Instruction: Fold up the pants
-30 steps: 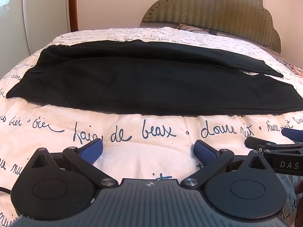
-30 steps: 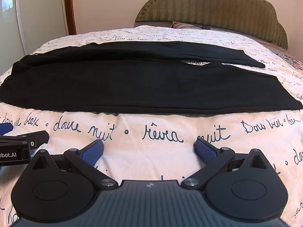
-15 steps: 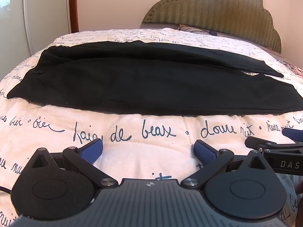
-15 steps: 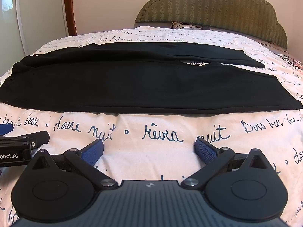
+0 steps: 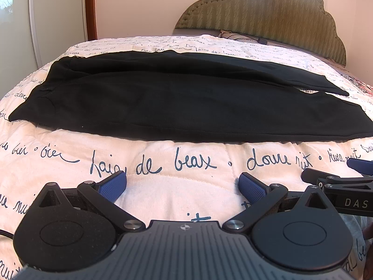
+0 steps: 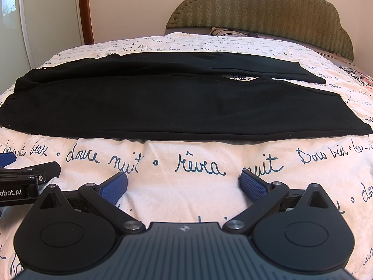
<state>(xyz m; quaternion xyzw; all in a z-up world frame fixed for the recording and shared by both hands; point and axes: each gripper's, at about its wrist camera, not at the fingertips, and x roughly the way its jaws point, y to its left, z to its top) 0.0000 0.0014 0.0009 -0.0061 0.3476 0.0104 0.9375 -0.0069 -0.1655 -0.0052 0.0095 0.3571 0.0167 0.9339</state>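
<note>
Black pants [image 5: 181,98] lie flat across the bed, waist at the left, both legs running right, the far leg spread a little apart at its end. They also show in the right wrist view [image 6: 177,102]. My left gripper [image 5: 181,184] is open and empty over the quilt, short of the pants' near edge. My right gripper [image 6: 183,183] is open and empty, also short of the near edge. The right gripper shows at the right edge of the left wrist view [image 5: 345,175]; the left gripper shows at the left edge of the right wrist view [image 6: 28,172].
A cream quilt [image 5: 186,200] with dark blue handwriting covers the bed. A green padded headboard [image 6: 263,9] stands at the far end, with a pillow [image 6: 223,31] below it. A white wardrobe door [image 6: 46,18] and a brown wooden frame [image 6: 86,9] stand at the left.
Both views have shifted very slightly; the grippers stay open and short of the pants. The pants have not moved.
</note>
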